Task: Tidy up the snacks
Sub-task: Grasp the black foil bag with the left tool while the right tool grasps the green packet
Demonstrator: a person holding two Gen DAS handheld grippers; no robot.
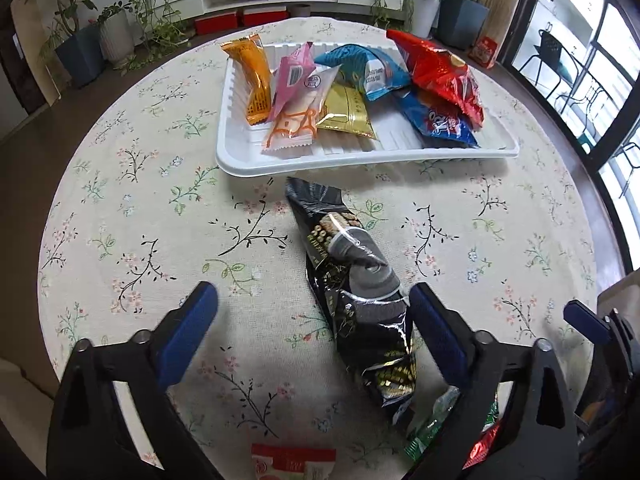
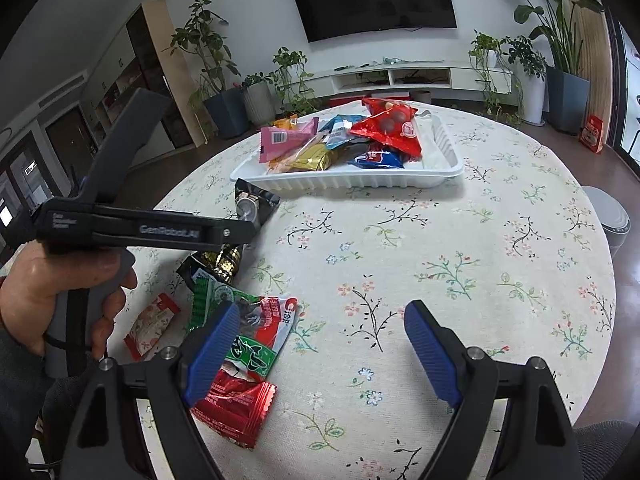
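A white tray [image 1: 280, 164] on the round table holds several snack packets: orange, pink, teal, gold, red and blue. A long black snack bag [image 1: 352, 280] lies on the cloth in front of the tray. My left gripper [image 1: 314, 304] is open, hovering over the bag's near half, its right finger beside the bag. In the right wrist view the tray [image 2: 360, 182] is far ahead, and a red-green packet [image 2: 248, 364] lies under my open right gripper's [image 2: 320, 320] left finger. A small red-white packet [image 2: 150, 330] lies left of it.
The table has a floral cloth [image 2: 440, 280] and a rounded edge. The left hand-held gripper body [image 2: 132, 228] crosses the left of the right wrist view. Potted plants, a TV and a low white cabinet stand beyond the table. A grey stool [image 2: 612, 216] is at the right.
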